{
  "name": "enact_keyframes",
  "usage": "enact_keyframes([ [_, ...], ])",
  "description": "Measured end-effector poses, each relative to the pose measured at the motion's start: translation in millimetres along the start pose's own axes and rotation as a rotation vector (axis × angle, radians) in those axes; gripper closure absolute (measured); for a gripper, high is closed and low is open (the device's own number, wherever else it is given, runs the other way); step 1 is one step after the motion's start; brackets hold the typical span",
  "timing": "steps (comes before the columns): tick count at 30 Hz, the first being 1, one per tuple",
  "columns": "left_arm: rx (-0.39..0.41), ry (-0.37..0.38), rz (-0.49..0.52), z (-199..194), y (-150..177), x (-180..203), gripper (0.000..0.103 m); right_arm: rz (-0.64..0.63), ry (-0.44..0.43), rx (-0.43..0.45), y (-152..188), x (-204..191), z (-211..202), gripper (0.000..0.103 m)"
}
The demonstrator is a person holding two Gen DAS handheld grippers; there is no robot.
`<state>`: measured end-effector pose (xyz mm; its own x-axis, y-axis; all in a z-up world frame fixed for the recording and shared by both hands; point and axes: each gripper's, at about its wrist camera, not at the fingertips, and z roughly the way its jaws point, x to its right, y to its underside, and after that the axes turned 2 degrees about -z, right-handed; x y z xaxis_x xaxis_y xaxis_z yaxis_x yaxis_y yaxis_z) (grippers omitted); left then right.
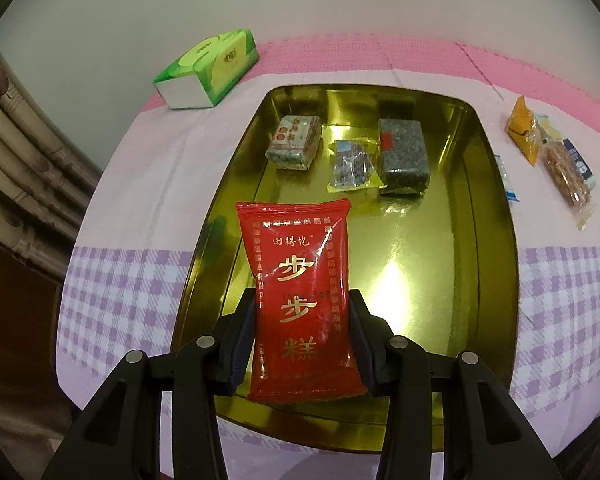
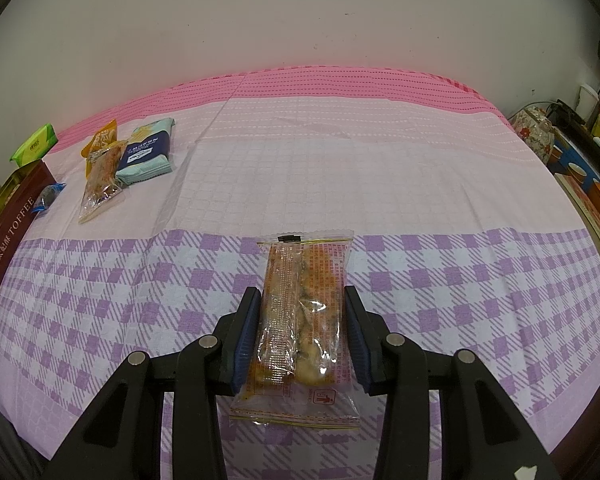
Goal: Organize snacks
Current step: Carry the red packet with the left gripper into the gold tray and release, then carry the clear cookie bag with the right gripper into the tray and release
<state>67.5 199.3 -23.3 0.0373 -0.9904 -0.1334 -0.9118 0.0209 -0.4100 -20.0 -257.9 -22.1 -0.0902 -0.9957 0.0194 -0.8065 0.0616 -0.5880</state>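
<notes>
1. At the left side, the left tongs [image 1: 304, 338] are closed on a red snack packet [image 1: 300, 296]; both pads press its long edges, and the packet stands out forward from the jaws, with its gold letters facing up.
2. This packet hangs over the near part of the golden tray [image 1: 496, 216], which stands on the table [image 1: 140, 168] with a pink and purple checked cloth. I judge the step in hand is to carry this packet into the tray.
3. Three snacks lie already at the far part of the tray: a small patterned block [image 1: 294, 142], a dark clear packet [image 1: 350, 166] and a grey-green block [image 1: 403, 156]. The near half of the tray floor is bare, so the next move probably calls for lowering the red packet there and then loosening the jaws.
4. The left tongs point steeply down toward the tray, and the packet seems not yet to touch the tray floor, though I cannot tell this for sure.
5. A green tissue pack [image 1: 208, 68] lies beyond the tray at the far left and is not part of the work, I think.
6. To the right of the tray, a few more snacks [image 2: 112, 164] wait on the cloth, just beside each other.
7. At the right side, the right tongs [image 2: 303, 338] grip a clear packet with a pastry [image 2: 302, 320], held above the checked cloth, well apart from the tray; they also point downward. I judge this one goes to the tray afterward
</notes>
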Motion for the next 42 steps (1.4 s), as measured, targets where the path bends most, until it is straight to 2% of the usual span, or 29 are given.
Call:
enact_keyframes([
  [7,0.023,-0.026,-0.003,-6.1,-2.1,-2.3,0.055,-0.001,0.001,0.0,0.1,-0.1,0.2,0.063],
  [12,0.009,-0.019,-0.016,-7.8,-1.8,-5.1,0.055,0.0,0.0,0.0,0.0,0.0,0.1,0.063],
  [19,0.061,-0.018,-0.036,-28.8,0.7,-8.4,0.055,0.01,-0.008,0.004,-0.3,2.0,-0.9,0.068],
  [27,0.113,-0.009,-0.074,-56.8,7.1,-15.4,0.055,-0.003,-0.008,0.015,-2.5,1.4,-8.3,0.069],
  [38,0.121,0.009,-0.108,-72.8,21.7,-30.3,0.055,0.012,-0.092,0.003,-4.8,-21.2,-26.7,0.069],
  [42,0.112,0.011,-0.138,-71.5,20.9,-37.7,0.055,-0.015,-0.134,0.014,-14.8,-42.9,-37.1,0.069],
])
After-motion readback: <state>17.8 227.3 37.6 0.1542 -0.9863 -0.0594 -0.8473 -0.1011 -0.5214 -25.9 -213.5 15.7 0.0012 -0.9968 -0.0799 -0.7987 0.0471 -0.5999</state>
